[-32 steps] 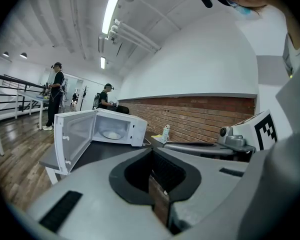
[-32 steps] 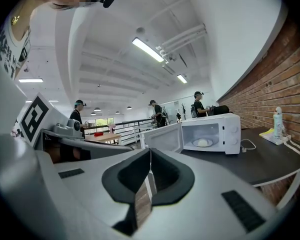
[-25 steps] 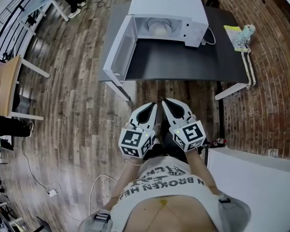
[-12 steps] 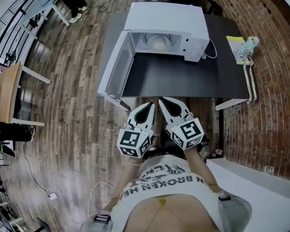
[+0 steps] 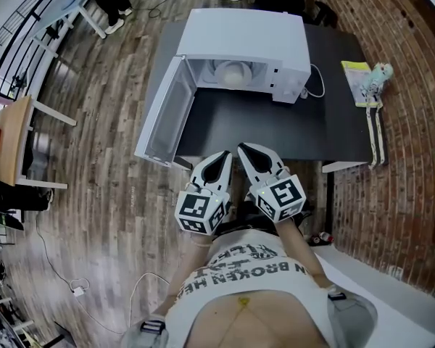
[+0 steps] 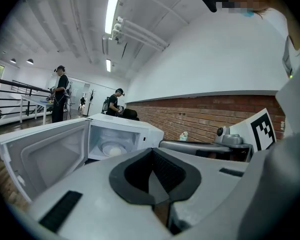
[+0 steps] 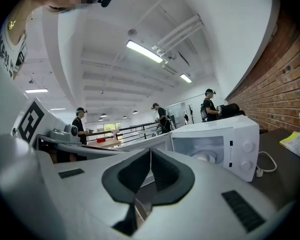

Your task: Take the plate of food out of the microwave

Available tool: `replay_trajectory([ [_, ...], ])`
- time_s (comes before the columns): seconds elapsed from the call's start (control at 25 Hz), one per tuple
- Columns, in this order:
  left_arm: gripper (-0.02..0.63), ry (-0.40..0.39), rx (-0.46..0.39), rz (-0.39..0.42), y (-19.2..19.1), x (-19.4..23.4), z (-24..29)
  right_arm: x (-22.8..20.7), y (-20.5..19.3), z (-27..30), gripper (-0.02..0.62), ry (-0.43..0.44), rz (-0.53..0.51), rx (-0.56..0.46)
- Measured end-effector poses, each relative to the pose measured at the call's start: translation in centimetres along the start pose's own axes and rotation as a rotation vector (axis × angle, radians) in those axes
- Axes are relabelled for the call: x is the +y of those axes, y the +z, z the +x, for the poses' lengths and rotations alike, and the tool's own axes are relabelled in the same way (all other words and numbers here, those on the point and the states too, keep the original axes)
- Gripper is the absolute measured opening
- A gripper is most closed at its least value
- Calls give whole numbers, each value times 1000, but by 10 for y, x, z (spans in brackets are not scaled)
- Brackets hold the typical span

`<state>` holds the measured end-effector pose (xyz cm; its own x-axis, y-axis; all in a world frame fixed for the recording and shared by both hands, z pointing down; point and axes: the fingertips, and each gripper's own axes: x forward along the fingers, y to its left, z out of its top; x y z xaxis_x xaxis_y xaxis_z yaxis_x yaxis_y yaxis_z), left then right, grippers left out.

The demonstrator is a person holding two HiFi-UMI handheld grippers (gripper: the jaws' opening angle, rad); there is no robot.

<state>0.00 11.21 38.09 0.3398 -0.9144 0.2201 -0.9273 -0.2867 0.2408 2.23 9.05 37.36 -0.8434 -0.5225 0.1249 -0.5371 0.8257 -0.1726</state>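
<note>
A white microwave (image 5: 250, 38) stands at the back of a dark table (image 5: 268, 122), its door (image 5: 162, 114) swung wide open to the left. Inside sits a pale plate of food (image 5: 230, 73), also visible in the left gripper view (image 6: 111, 149) and right gripper view (image 7: 208, 157). My left gripper (image 5: 225, 156) and right gripper (image 5: 243, 151) are held side by side near my body, just short of the table's front edge, well away from the microwave. Both are shut with nothing between the jaws.
A yellow-green packet and a small figure (image 5: 370, 75) lie at the table's right end by the brick wall (image 5: 413, 122). A wooden table (image 5: 7, 140) stands far left. People (image 6: 57, 94) stand in the background. A cable (image 5: 317, 78) runs from the microwave's right side.
The microwave and table have drawn nearer in the head view as I step toward them. Both grippers stay shut and held together.
</note>
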Motion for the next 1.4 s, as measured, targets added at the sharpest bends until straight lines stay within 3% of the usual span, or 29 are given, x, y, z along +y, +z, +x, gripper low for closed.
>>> replay_trajectory([
  [0.68,8,43,-3,-22,4,5,59,-65,4,12,9,7,21,12],
  [1.4,8,-137,2,23,57,72,149,-122,35,104,9,-113,1,-14],
])
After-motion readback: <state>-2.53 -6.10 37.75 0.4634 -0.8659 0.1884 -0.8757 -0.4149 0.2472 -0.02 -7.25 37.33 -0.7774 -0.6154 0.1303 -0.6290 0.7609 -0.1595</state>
